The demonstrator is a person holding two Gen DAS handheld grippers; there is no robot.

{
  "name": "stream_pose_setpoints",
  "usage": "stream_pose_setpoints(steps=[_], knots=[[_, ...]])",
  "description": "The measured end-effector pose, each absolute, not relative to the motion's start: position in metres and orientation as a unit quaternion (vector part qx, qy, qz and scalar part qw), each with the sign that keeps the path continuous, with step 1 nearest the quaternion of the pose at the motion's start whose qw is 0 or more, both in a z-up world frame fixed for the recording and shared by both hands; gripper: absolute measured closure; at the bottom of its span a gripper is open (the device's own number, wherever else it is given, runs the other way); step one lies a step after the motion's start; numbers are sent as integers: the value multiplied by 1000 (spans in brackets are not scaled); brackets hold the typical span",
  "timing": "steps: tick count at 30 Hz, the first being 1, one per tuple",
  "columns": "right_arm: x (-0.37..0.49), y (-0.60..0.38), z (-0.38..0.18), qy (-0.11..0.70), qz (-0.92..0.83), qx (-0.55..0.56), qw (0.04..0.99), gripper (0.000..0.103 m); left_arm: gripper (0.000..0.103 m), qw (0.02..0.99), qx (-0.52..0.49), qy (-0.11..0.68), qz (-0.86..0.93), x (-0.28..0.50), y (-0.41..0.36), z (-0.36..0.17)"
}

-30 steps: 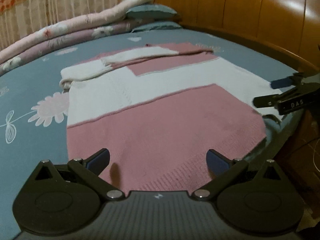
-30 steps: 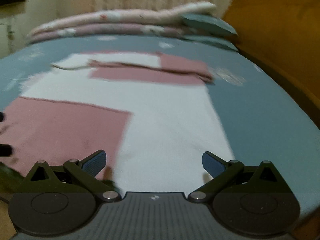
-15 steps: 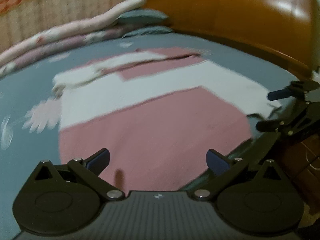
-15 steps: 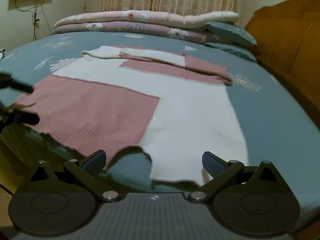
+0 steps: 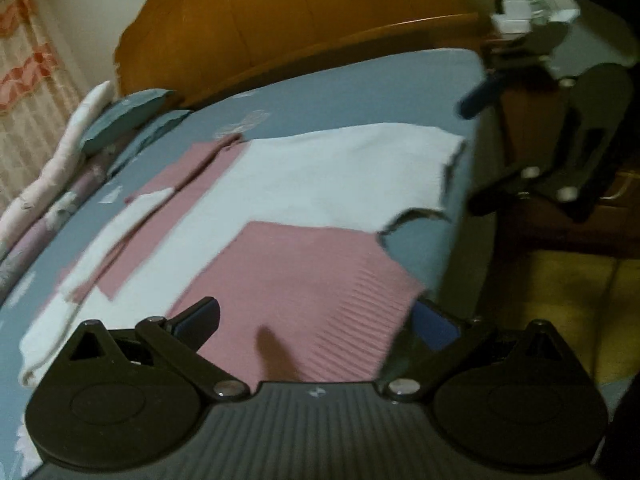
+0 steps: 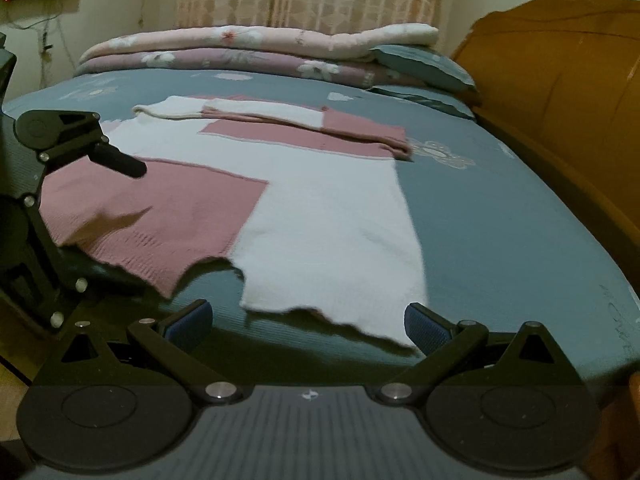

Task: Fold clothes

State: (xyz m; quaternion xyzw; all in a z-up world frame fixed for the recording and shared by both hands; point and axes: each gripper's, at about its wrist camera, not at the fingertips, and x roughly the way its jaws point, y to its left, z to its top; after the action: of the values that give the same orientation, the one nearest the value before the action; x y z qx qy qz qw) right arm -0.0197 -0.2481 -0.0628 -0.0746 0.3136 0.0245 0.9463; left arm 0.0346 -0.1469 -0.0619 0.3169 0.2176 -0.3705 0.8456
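Over on the left, the left gripper (image 5: 316, 322) has its jaws spread wide with nothing between them, poised at the ribbed pink hem of the sweater (image 5: 304, 208), which lies flat on the blue-grey bedsheet (image 5: 360, 92). The pink corner reaches right up between its fingertips (image 5: 200, 316), though whether either pad touches the knit I cannot tell (the picture is blurred there). Ahead of those jaws the garment runs from pink to white, with its sleeves folded across the far end.

Moving rightward, the right gripper (image 6: 308, 322) is likewise released, jaws wide apart and holding nothing. The white hem of the same sweater (image 6: 332, 236) sits just ahead of its jaws, the ragged-looking edge nearest the right fingertip (image 6: 424, 328). Beyond its jaws lie the stacked floral quilts (image 6: 248, 46) and a pillow (image 6: 424, 64); off to their right stands the wooden headboard (image 6: 560, 64).
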Motion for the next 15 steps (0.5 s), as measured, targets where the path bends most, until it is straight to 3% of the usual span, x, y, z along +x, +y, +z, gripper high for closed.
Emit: stream_pose_setpoints(steps=[8,15], knots=[[-20,-249,-63,297,32,-65,952,0,1,881,228,235,-342,68,-124,-37],[-12,-235,-62,293,64,-80,951,0,1,877,243,244,-336,71,-123,-46]])
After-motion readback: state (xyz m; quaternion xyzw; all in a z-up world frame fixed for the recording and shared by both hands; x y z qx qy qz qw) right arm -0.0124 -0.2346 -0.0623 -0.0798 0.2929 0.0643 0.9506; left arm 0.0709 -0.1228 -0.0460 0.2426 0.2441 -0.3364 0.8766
